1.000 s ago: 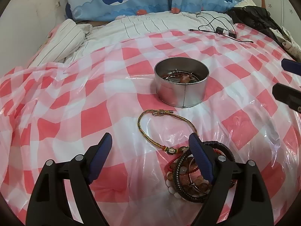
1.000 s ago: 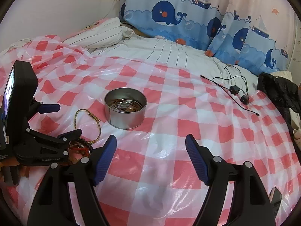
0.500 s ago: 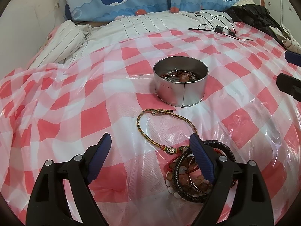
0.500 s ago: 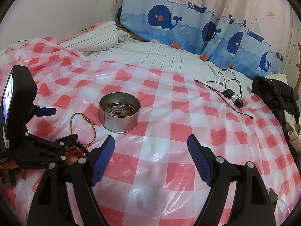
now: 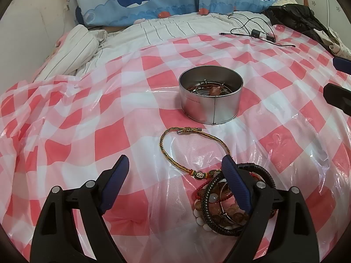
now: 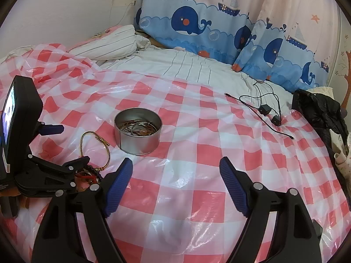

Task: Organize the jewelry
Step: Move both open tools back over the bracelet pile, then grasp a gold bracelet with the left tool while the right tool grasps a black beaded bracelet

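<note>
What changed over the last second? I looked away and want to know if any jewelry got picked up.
Nothing was picked up or let go. The left gripper and right gripper stay open and empty. The gold cord bracelet, the bracelet pile and the metal tin lie where they were on the checkered sheet.

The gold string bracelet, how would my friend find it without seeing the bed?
Find the round metal tin on the red-checked sheet. In front of it lies the gold braided cord bracelet, a thin open loop, flat and alone, unlike the heaped bracelet pile beside it.
</note>
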Tool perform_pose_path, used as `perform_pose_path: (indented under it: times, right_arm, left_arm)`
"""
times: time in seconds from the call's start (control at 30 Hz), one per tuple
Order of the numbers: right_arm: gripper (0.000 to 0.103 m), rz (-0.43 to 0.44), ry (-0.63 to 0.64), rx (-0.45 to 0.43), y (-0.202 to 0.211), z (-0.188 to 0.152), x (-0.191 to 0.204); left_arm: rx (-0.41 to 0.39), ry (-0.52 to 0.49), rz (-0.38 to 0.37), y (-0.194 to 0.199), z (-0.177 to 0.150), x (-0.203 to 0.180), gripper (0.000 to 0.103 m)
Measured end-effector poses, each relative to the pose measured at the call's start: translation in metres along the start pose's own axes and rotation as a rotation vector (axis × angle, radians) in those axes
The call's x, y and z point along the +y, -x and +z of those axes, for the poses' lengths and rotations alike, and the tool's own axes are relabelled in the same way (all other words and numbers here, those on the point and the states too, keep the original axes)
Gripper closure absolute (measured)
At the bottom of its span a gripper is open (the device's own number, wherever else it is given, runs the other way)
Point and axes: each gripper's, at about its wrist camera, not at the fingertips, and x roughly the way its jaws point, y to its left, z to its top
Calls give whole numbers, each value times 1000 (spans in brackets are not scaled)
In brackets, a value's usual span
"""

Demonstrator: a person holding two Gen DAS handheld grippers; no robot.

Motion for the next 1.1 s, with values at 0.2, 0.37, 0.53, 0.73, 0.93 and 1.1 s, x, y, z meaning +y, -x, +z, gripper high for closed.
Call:
perform_pose_path:
  times: [0.2,0.37,0.53,0.73,0.93,1.1]
  right_arm:
    - [25,-2,1,0,0,0,0]
    - [24,-1,1,1,0,0,0]
    - [22,7,-1,29,-6,-4,-5]
    - [22,193,-91,157,-32,-14,-16]
    - [22,300,-105,224,-44,-23,-6]
    - [22,359,-91,263,-51,-27,10]
  left_arm:
    - [0,-2,2,0,0,0,20]
    - [-1,-2,2,0,0,-1,20]
    - [1,-6,6,-1,0,-1,19]
    - [0,10,11,-9,4,9,19]
    - [17,17,-15,-19,4,13,27]
    - [78,88,-49,-30,4,28,89]
